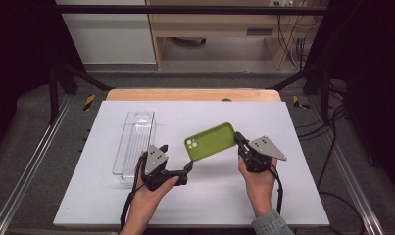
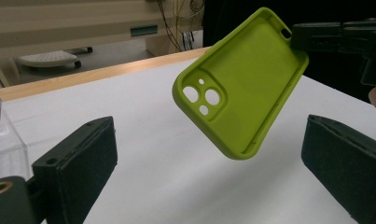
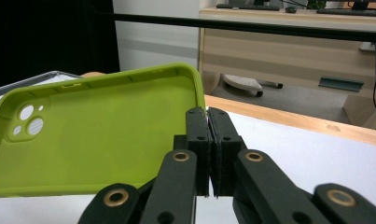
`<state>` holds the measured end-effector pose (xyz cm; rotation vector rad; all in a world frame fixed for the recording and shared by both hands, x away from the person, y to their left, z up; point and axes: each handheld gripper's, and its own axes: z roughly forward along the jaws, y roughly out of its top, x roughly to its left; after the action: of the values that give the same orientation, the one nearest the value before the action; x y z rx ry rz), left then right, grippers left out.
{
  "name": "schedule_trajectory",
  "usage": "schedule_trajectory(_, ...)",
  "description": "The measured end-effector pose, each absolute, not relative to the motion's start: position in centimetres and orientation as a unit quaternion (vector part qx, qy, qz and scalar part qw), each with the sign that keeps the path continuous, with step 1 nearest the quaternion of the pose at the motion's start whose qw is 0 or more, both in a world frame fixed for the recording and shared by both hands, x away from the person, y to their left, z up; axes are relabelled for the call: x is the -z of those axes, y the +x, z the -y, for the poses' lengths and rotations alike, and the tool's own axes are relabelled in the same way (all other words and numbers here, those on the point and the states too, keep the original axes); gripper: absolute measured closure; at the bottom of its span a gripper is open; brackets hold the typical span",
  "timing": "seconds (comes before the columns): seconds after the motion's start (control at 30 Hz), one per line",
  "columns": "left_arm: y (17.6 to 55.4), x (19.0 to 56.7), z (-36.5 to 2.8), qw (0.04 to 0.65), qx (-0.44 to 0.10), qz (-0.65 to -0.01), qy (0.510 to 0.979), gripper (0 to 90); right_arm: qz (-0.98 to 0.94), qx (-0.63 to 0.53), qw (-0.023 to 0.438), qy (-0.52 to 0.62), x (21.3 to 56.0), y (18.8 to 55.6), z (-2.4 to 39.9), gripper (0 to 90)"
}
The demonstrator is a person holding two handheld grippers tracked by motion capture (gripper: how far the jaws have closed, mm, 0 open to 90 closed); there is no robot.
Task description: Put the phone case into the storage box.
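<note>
Near the desk's (image 1: 195,205) front edge, both hands were in, a set of tongs in each. The left tongs (image 1: 187,169) stood wide open with nothing between them, pointing at the green phone case (image 1: 210,142). The right tongs (image 1: 240,139) were clamped tight on the case's edge, holding it tilted in the air above the middle of the desk. Farther back towards the left edge lay a clear plastic tray (image 1: 135,142), untouched.

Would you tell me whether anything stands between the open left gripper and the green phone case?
Nothing visible does. The green phone case, pinched at one end by the right gripper, hangs above bare table ahead of the left gripper.
</note>
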<state>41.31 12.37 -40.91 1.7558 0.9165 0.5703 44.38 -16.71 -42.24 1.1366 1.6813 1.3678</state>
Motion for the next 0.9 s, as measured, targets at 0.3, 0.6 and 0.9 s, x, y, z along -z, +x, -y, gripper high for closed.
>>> schedule_trajectory(0.3, 41.5, 41.0, -12.3, 0.515, -0.233, -0.378, 0.733, 4.5, -0.646, -0.530, 0.347, 0.427, 42.0, 44.1, 16.4, 88.2)
schedule_trajectory(0.6, 42.0, 41.4, -12.5, 0.517, -0.222, -0.391, 0.729, 9.0, -0.651, -0.528, 0.353, 0.416, 41.9, 43.8, 15.8, 88.2)
schedule_trajectory(0.9, 43.0, 42.5, -12.4, 0.521, -0.185, -0.405, 0.728, 23.3, -0.652, -0.529, 0.355, 0.411, 41.9, 43.7, 15.6, 88.2)
